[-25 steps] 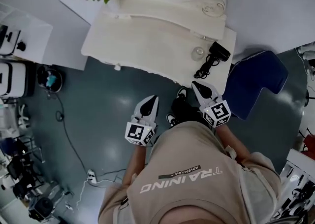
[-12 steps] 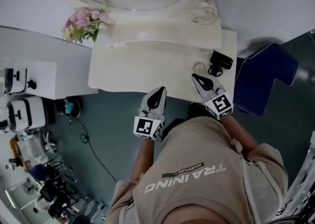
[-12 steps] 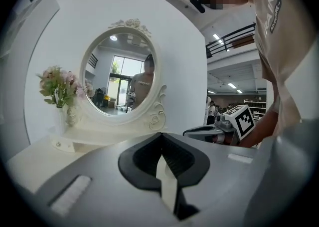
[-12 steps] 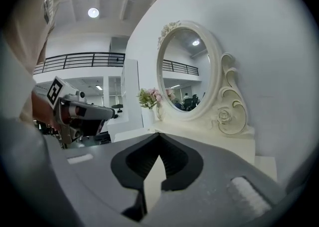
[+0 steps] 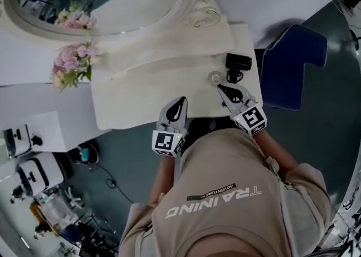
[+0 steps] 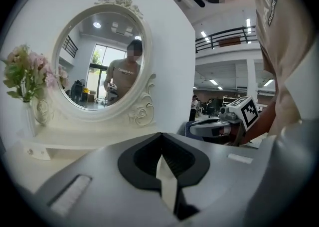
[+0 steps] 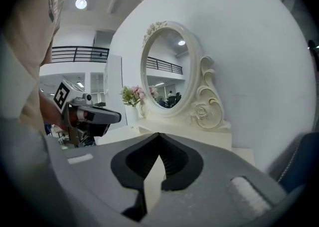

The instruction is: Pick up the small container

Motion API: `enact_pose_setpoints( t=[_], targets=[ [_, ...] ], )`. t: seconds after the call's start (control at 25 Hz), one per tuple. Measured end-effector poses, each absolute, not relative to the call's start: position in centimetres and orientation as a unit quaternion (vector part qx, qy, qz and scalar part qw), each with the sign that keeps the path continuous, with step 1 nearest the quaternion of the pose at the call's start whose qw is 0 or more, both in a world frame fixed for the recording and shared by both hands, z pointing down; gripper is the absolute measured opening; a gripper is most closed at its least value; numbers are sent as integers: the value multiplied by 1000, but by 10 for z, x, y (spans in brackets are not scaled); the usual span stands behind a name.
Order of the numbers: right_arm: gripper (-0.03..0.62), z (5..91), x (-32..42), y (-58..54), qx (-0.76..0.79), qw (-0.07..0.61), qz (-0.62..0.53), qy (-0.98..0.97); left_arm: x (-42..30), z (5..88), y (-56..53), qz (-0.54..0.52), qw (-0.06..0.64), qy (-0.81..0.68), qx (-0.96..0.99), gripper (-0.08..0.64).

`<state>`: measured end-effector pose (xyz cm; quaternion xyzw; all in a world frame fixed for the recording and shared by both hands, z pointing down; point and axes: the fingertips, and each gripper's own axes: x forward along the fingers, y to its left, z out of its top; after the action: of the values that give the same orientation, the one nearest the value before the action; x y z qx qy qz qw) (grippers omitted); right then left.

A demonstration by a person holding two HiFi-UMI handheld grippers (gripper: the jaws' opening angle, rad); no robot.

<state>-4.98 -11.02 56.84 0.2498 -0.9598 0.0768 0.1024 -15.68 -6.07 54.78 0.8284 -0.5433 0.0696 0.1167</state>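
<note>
The small container, clear with contents not discernible, sits on the dressing table right of frame centre, just beyond your right gripper. Your left gripper and the right one are both fully closed and empty. Your shirt reads "TRAINING".

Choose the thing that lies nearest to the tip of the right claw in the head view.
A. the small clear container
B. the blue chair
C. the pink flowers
A: in the head view the small clear container sits on the white dressing table just ahead of the right claw, while the other two things are much farther away.
</note>
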Motion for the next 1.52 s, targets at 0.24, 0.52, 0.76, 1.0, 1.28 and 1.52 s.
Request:
enact_pose_setpoints(
  t=[0.24,0.52,0.76,1.0,1.28,1.52],
  targets=[
    [3,552,-47,-105,318,104,56,-941,-145,547,-80,82,100,-463,877,18],
    [3,536,-48,-107,374,104,44,-920,-136,550,-97,83,93,-404,906,18],
    [3,537,-30,-97,416,103,72,-901,-127,559,-100,90,100,-380,915,18],
    [3,537,-16,-98,405,99,82,-905,-112,556,-103,97,94,-379,915,43],
    [3,525,-4,-122,384,73,61,-919,-96,548,-112,104,84,-391,911,17],
    [3,552,19,-133,376,85,87,-918,-87,562,-128,134,95,-403,900,17]
  ],
)
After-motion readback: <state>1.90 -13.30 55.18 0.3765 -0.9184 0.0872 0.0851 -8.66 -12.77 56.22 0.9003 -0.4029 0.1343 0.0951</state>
